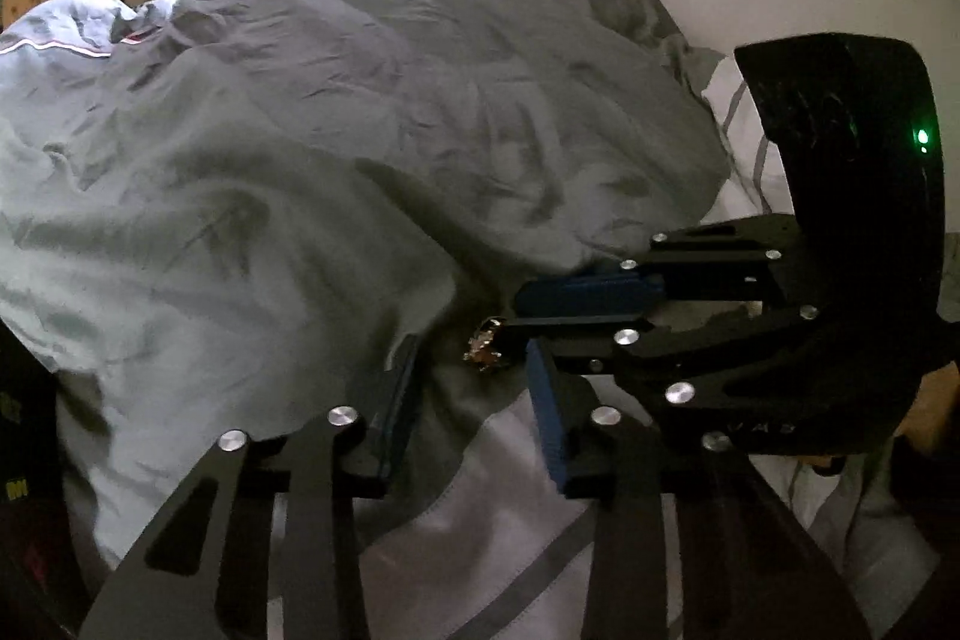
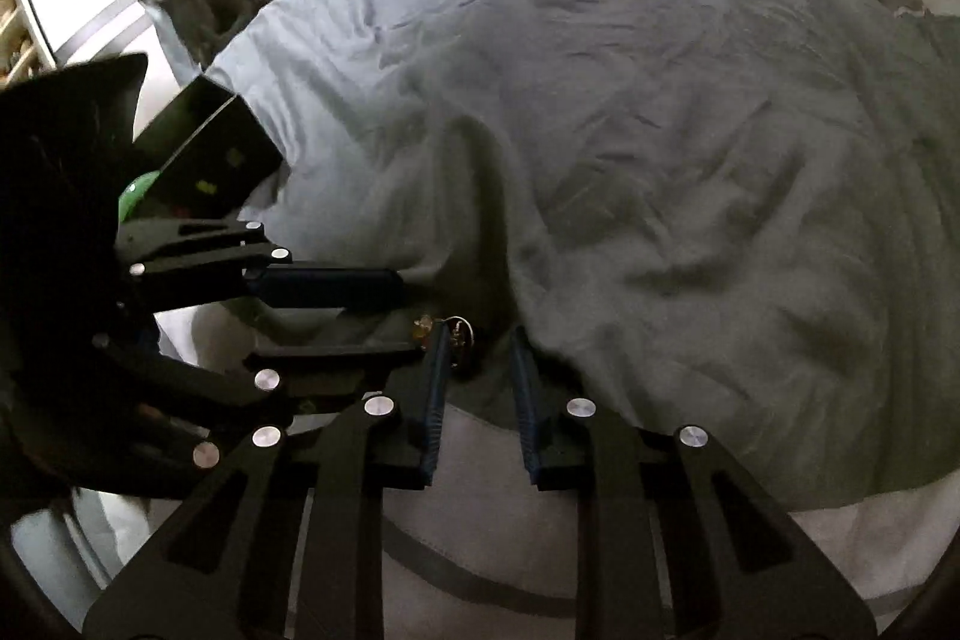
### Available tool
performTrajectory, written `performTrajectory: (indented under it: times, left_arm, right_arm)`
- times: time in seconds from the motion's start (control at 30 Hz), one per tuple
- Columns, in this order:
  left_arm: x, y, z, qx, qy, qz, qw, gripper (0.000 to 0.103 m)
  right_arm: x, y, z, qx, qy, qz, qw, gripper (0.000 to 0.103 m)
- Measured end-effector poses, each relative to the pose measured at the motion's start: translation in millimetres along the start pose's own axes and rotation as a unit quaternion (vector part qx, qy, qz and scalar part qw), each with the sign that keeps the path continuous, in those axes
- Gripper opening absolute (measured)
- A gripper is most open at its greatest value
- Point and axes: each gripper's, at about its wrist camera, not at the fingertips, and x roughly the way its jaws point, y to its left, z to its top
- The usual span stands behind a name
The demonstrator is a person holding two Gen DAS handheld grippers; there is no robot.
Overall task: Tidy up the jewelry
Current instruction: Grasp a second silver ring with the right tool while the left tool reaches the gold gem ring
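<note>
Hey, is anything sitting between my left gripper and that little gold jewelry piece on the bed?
Nothing visible blocks it. The gold jewelry lies on the grey duvet just ahead of the open left gripper. The right gripper crowds in from the side beside it.

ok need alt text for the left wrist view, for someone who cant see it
A small gold jewelry piece lies on a rumpled grey duvet, just beyond the open left gripper. The right gripper reaches in from the right, its fingers beside the piece.

a bed (image 1: 540,490) carries a rumpled grey duvet (image 1: 300,160) and jewelry (image 1: 483,343).
</note>
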Motion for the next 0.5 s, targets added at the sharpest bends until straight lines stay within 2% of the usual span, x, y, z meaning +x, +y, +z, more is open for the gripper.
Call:
performTrajectory:
  times: [0.03,0.07,0.13,0.33,0.5]
  left_arm:
    - [-0.1,-2.8,-0.4,0.007,0.000,0.002,1.0000,0.025]
    - [-0.4,-5.4,-0.2,0.013,0.000,0.006,0.9999,0.018]
    - [-2.6,-9.3,1.0,0.022,-0.001,0.017,0.9996,0.017]
    - [-11.5,-12.6,3.7,0.018,-0.015,0.034,0.9991,0.017]
    - [-12.2,-13.5,4.1,0.020,-0.016,0.034,0.9991,0.017]
  right_arm:
    - [0.8,1.1,-0.2,-0.001,-0.001,-0.002,1.000,0.022]
    - [0.8,1.3,-0.4,0.000,-0.001,-0.003,1.000,0.016]
    - [-0.5,2.4,-0.9,0.006,-0.003,0.001,1.000,0.005]
    - [-24.6,-11.6,6.2,0.085,-0.046,0.071,0.993,0.003]
    - [-26.6,-18.0,7.3,0.110,-0.056,0.080,0.989,0.003]
